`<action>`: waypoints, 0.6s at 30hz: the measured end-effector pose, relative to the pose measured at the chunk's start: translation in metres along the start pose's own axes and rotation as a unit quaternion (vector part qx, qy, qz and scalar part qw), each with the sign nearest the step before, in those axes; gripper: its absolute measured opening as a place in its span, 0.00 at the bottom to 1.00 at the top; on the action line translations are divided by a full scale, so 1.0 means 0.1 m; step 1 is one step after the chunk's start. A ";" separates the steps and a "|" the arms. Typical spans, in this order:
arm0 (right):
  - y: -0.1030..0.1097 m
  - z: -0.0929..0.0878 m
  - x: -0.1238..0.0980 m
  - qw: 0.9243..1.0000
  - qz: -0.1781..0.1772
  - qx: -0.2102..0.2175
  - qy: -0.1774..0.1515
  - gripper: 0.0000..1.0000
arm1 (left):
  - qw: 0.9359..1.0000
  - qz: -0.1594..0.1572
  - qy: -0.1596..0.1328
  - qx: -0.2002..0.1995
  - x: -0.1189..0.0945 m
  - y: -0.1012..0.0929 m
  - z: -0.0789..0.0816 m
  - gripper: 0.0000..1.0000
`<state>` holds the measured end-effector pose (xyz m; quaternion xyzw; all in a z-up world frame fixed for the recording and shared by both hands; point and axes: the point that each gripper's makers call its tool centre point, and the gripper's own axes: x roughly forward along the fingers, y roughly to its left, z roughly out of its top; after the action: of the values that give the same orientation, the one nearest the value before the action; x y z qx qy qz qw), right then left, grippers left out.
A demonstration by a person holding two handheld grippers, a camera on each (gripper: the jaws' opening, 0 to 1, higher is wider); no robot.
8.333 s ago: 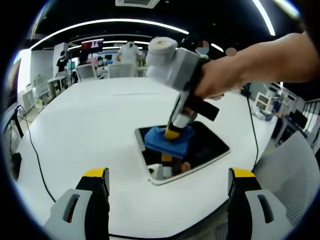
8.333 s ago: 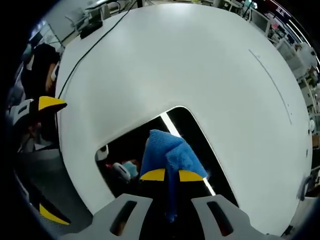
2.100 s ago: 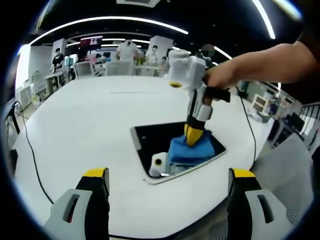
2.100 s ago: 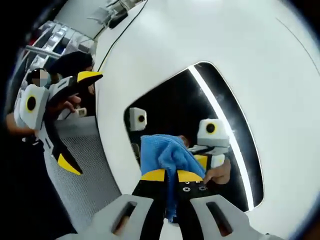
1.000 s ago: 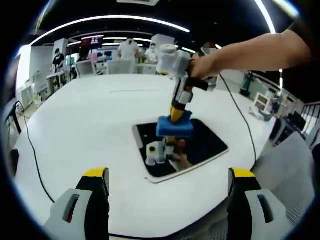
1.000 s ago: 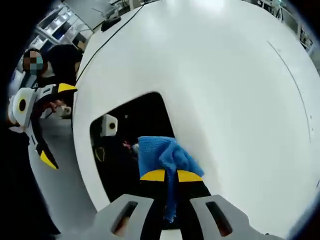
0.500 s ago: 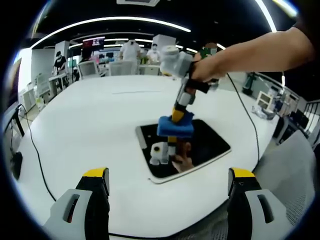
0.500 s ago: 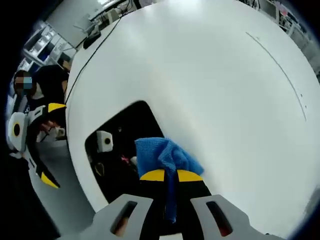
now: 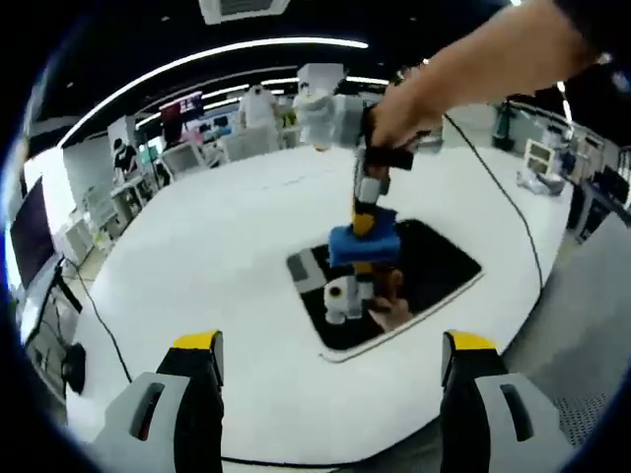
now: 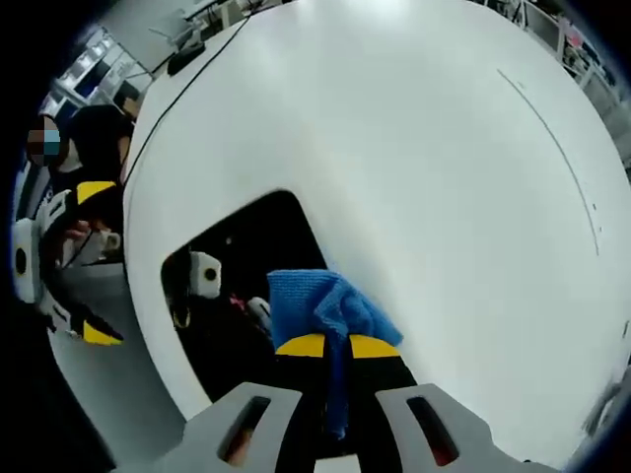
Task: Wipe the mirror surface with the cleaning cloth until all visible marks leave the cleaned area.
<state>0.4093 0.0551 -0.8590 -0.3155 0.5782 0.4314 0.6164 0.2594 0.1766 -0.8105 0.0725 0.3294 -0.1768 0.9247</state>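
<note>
A dark rectangular mirror [image 9: 434, 271] with a white frame lies flat on the round white table [image 9: 217, 256]. Over the mirror's left half hangs my right gripper [image 9: 363, 227], held by a hand and pointing down, shut on a folded blue cleaning cloth [image 9: 363, 246]. I cannot tell whether the cloth touches the glass; the gripper's reflection shows beneath it. In the right gripper view the cloth [image 10: 320, 304] bulges from the closed right gripper [image 10: 338, 346] above the mirror [image 10: 246, 266]. My left gripper [image 9: 333, 343] stands open near the table's edge, holding nothing, and the left gripper [image 10: 59, 256] also appears at that view's left.
A black cable [image 9: 99, 315] runs over the table's left side and another cable [image 9: 503, 192] crosses the right. Desks, chairs and people [image 9: 197, 138] stand behind the table. The table's near edge [image 9: 325, 448] lies just past my left jaws.
The right gripper carried the cloth from the mirror's near right part to its left half. The left view has tilted and shifted slightly; the left jaws stay open.
</note>
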 end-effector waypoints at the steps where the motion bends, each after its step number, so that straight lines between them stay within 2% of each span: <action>1: 0.00 0.00 -0.01 1.000 0.000 -0.001 -0.002 0.01 | 0.999 -0.010 -0.030 0.012 0.01 -0.02 0.10 0.91; 2: -0.01 0.00 -0.01 1.000 0.000 -0.001 -0.003 0.01 | 0.998 -0.026 -0.053 0.024 0.01 -0.10 0.19 0.94; 3: -0.01 0.01 -0.01 1.000 0.000 -0.003 -0.004 0.01 | 0.998 -0.025 -0.048 0.021 -0.01 -0.10 0.17 0.95; 5: -0.02 0.02 -0.01 1.000 -0.001 -0.006 -0.008 0.01 | 0.998 -0.034 -0.056 0.003 0.00 -0.12 0.19 0.99; 6: -0.01 0.00 -0.02 1.000 -0.001 -0.007 -0.010 0.01 | 0.998 -0.041 -0.055 -0.011 0.00 -0.13 0.19 0.99; 8: -0.01 0.01 -0.01 1.000 -0.002 -0.008 -0.012 0.01 | 0.998 -0.042 -0.051 -0.010 0.01 -0.14 0.17 0.99; 13: 0.00 0.01 -0.01 1.000 -0.001 -0.011 -0.014 0.01 | 0.996 -0.059 -0.069 -0.017 -0.02 -0.19 0.23 0.99; 16: 0.00 0.01 -0.01 1.000 0.000 -0.013 -0.015 0.01 | 0.991 -0.080 -0.103 -0.018 -0.06 -0.27 0.35 0.99; 18: 0.00 0.01 -0.01 1.000 0.002 -0.014 -0.016 0.01 | 0.990 -0.087 -0.110 -0.025 -0.06 -0.28 0.37 0.99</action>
<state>0.4100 0.0557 -0.8584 -0.3164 0.5628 0.4458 0.6201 0.2660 0.1428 -0.7784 0.0004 0.2351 -0.2553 0.9378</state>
